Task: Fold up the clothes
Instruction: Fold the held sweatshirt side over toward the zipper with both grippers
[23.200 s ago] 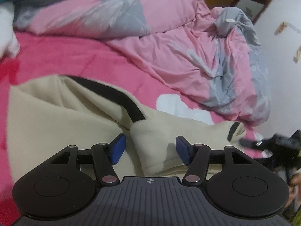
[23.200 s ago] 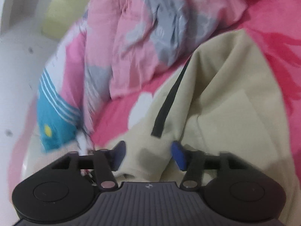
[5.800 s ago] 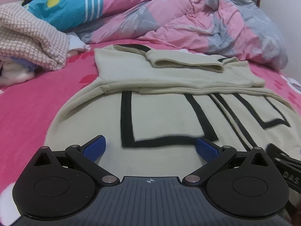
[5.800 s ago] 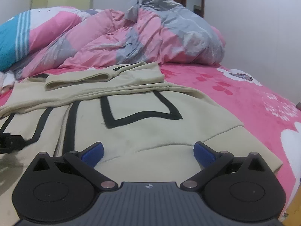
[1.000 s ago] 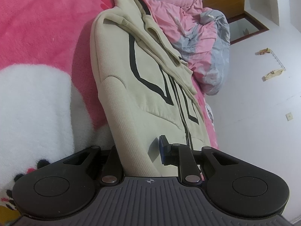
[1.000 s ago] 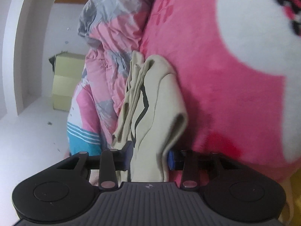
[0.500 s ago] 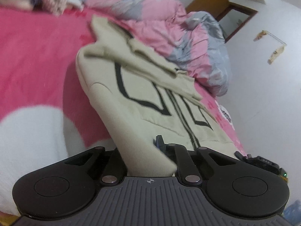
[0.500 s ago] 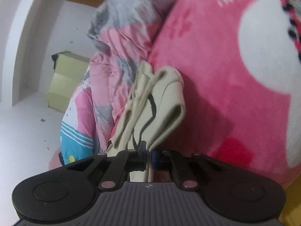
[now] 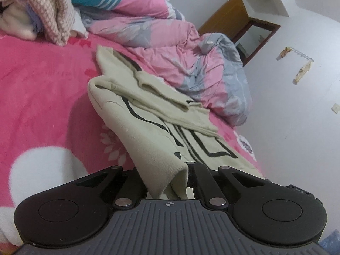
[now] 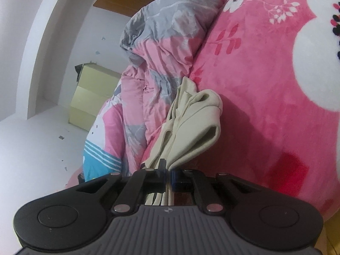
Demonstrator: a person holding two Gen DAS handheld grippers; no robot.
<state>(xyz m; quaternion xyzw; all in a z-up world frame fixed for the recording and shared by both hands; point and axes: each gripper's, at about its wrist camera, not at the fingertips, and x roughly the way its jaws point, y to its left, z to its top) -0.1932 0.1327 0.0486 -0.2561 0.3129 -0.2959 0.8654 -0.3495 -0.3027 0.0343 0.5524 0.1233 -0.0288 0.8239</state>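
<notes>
Left wrist view: left gripper [image 9: 167, 174] pinches the cream hoodie [image 9: 153, 114] hem; right gripper [image 10: 168, 175] clamps it too.

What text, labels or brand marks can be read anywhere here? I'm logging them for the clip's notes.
"DAS": pale, partly cut-off letters on the edge of the other gripper body at the right of the left wrist view; reading unsure.
Left gripper and right gripper: each housing bears only a small crosshair emblem, no words.
Beige hoodie: black outline shapes, not readable as letters.
Nothing else is legible.
</notes>
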